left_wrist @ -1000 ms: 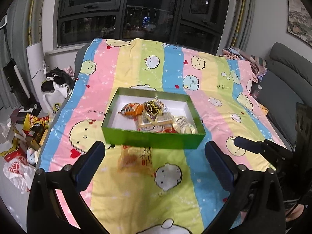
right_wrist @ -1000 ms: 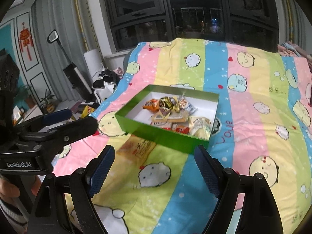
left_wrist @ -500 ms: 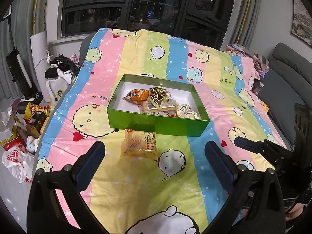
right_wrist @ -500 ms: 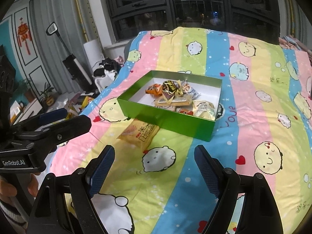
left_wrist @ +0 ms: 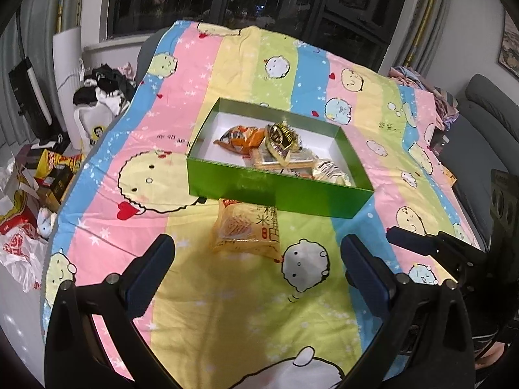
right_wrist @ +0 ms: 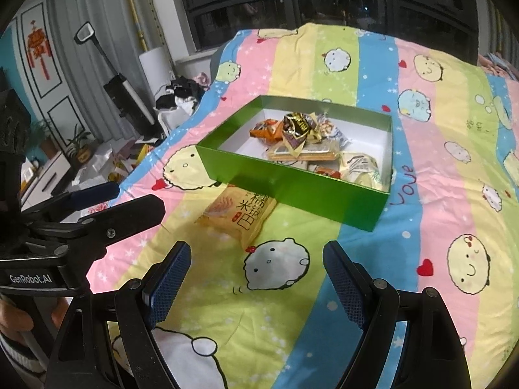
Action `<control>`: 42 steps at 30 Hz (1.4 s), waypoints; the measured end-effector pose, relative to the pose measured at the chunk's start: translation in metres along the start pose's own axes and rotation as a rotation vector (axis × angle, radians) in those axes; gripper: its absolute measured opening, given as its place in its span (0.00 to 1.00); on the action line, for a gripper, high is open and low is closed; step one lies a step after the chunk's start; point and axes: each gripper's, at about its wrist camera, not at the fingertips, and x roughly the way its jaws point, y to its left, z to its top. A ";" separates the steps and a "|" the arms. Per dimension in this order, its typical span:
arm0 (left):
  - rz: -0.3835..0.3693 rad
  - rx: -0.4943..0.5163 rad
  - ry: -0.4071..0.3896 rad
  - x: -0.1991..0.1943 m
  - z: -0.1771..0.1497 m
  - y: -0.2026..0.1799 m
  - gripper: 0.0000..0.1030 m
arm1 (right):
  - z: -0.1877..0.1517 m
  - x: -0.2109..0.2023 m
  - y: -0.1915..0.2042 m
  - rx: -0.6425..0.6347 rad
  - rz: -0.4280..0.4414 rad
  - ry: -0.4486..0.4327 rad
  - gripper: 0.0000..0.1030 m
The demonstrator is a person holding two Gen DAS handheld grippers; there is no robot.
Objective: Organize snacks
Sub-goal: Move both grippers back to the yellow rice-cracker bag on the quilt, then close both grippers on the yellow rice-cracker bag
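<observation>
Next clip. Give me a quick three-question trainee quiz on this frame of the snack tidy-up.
1. True or false: the yellow snack packet lies inside the green box.
2. Multiple choice: the left gripper is A) shut on a packet, B) open and empty, C) out of view.
3. Fill in: the box rests on a striped cartoon ____.

Key
1. False; it lies on the cloth just outside the box's near wall.
2. B; the right gripper has its jaws open too.
3. Bedsheet.
</observation>
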 end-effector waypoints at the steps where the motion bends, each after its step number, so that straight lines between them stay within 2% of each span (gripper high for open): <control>1: -0.005 -0.009 0.007 0.004 -0.001 0.004 1.00 | 0.000 0.003 0.000 0.001 0.001 0.005 0.81; 6: -0.009 -0.060 0.048 0.022 -0.008 0.026 0.99 | -0.003 0.022 -0.002 0.009 0.003 0.041 0.81; 12: -0.019 -0.182 0.110 0.045 -0.019 0.063 0.99 | -0.007 0.048 -0.006 0.022 0.009 0.085 0.81; 16: -0.035 -0.234 0.141 0.058 -0.020 0.074 0.99 | -0.009 0.066 -0.009 0.043 0.025 0.114 0.81; 31: -0.127 -0.159 0.174 0.103 -0.007 0.055 0.98 | -0.002 0.119 -0.006 -0.012 0.066 0.152 0.81; 36: -0.145 -0.149 0.191 0.118 -0.002 0.053 0.92 | 0.001 0.129 -0.004 -0.038 0.065 0.138 0.81; 38: -0.149 -0.140 0.187 0.120 0.000 0.051 0.86 | 0.003 0.131 -0.001 -0.055 0.078 0.137 0.76; 39: -0.153 -0.141 0.188 0.121 0.001 0.052 0.79 | 0.004 0.132 0.000 -0.065 0.080 0.136 0.73; 42: -0.164 -0.140 0.193 0.123 0.000 0.051 0.71 | 0.005 0.135 0.006 -0.103 0.097 0.129 0.66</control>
